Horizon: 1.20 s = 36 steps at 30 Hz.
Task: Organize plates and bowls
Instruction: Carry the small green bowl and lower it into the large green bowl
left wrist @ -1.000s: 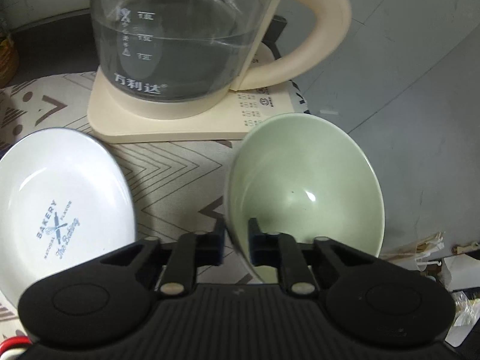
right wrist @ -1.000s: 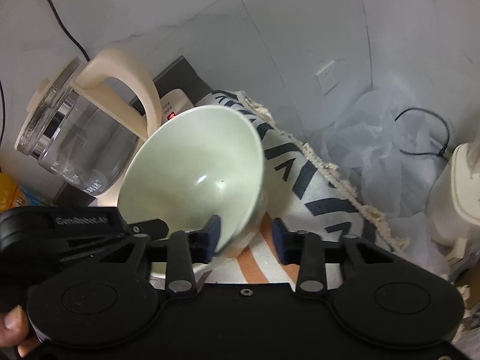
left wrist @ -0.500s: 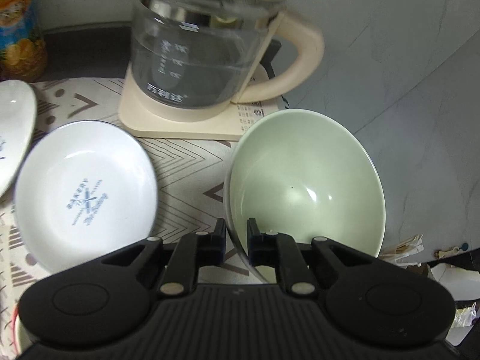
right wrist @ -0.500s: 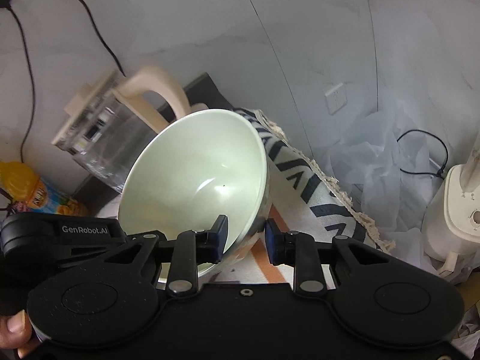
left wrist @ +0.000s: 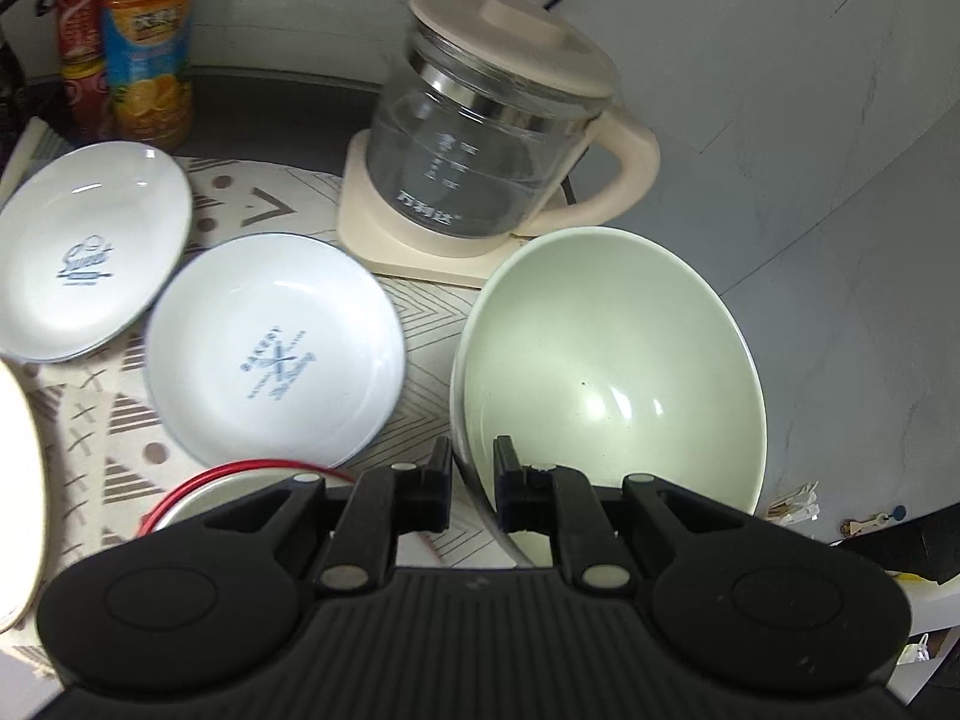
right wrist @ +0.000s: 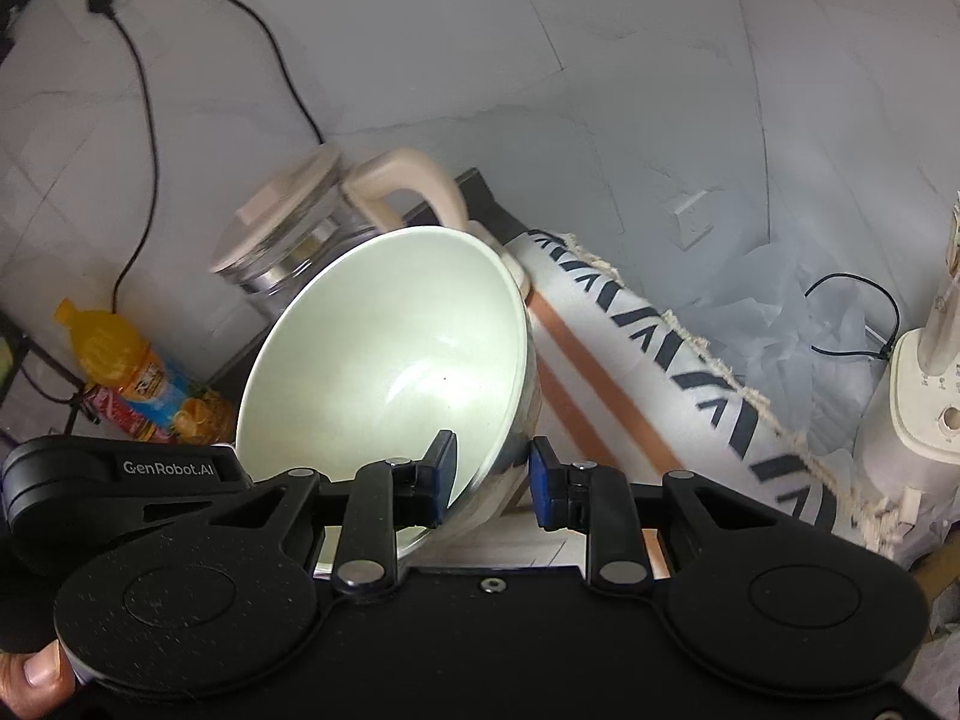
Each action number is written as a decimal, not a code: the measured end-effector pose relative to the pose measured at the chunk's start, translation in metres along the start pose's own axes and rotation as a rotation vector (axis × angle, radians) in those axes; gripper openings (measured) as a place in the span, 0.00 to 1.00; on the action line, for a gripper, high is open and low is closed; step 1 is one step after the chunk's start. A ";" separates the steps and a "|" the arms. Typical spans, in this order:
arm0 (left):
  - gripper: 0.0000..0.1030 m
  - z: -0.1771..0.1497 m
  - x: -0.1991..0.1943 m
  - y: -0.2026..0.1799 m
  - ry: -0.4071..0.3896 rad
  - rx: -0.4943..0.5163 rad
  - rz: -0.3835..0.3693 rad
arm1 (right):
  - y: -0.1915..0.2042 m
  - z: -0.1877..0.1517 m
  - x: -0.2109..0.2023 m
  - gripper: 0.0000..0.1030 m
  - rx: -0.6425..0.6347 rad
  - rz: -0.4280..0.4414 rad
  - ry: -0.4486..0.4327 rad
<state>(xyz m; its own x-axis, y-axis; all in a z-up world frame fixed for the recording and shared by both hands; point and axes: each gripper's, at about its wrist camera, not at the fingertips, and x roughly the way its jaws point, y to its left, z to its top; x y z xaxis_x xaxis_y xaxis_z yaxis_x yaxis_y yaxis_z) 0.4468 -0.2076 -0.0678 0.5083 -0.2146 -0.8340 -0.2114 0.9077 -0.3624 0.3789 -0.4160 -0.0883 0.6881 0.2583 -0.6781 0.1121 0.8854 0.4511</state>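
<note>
Pinching the near rim of one pale green bowl [left wrist: 606, 372], the left hand-held gripper [left wrist: 472, 480] has its jaws narrow on the wall, holding the bowl tilted above the patterned cloth [left wrist: 420, 312] on the counter. The right hand-held gripper [right wrist: 492, 480] straddles the same rim; whether its pads press I cannot tell. Beyond lie two white printed plates [left wrist: 276, 348] [left wrist: 90, 252], then one glass kettle [left wrist: 486, 150] and two bottles [left wrist: 150, 42] at the far edge.
</note>
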 end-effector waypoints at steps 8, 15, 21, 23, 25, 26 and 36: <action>0.12 -0.015 -0.032 0.025 -0.012 0.011 -0.001 | 0.020 -0.027 -0.020 0.25 -0.008 0.005 -0.009; 0.12 -0.031 -0.050 0.048 -0.011 0.007 -0.005 | 0.035 -0.051 -0.034 0.25 -0.010 0.003 -0.012; 0.12 -0.042 -0.057 0.066 0.003 0.001 -0.001 | 0.044 -0.074 -0.040 0.25 -0.014 -0.005 -0.004; 0.12 -0.045 -0.058 0.072 0.009 -0.002 0.000 | 0.046 -0.080 -0.041 0.25 -0.014 -0.007 0.004; 0.12 -0.049 -0.059 0.077 0.011 -0.006 0.001 | 0.048 -0.086 -0.041 0.25 -0.016 -0.011 0.011; 0.12 -0.051 -0.060 0.079 0.013 -0.009 0.002 | 0.049 -0.089 -0.041 0.25 -0.018 -0.012 0.013; 0.12 -0.067 -0.057 0.102 0.057 -0.042 0.025 | 0.058 -0.113 -0.040 0.25 -0.049 -0.033 0.058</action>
<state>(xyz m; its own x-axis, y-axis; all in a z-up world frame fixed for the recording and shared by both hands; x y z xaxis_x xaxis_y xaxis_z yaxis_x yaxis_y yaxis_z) 0.3407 -0.1266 -0.0854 0.4544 -0.2133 -0.8649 -0.2592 0.8973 -0.3574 0.2774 -0.3312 -0.1006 0.6421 0.2496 -0.7249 0.0974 0.9113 0.4001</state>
